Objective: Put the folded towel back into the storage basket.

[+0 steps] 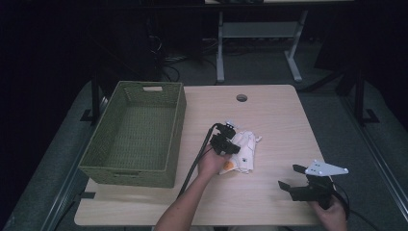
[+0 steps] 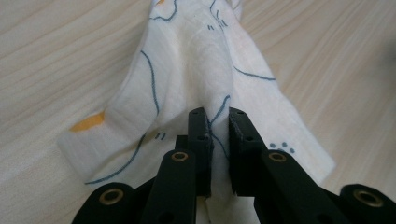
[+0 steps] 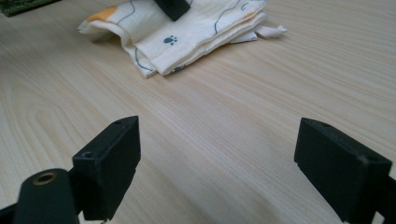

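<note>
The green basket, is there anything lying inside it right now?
No, the high view shows the green basket with a bare woven floor, while the folded cloth lies on the table beside it.

Both grippers are black, the right gripper (image 1: 292, 176) topped by a grey three-cornered plate (image 1: 326, 168), the left gripper (image 2: 219, 135) showing brass-ringed screw holes (image 2: 180, 156).

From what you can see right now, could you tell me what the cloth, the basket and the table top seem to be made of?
The cloth looks like thin, soft woven cotton, matt cream with printed blue lines; it drapes and puckers where the left gripper pinches it. The basket appears woven, possibly paper cord or plastic, matt olive green. The table shows pale wood grain, probably smooth laminate.
</note>
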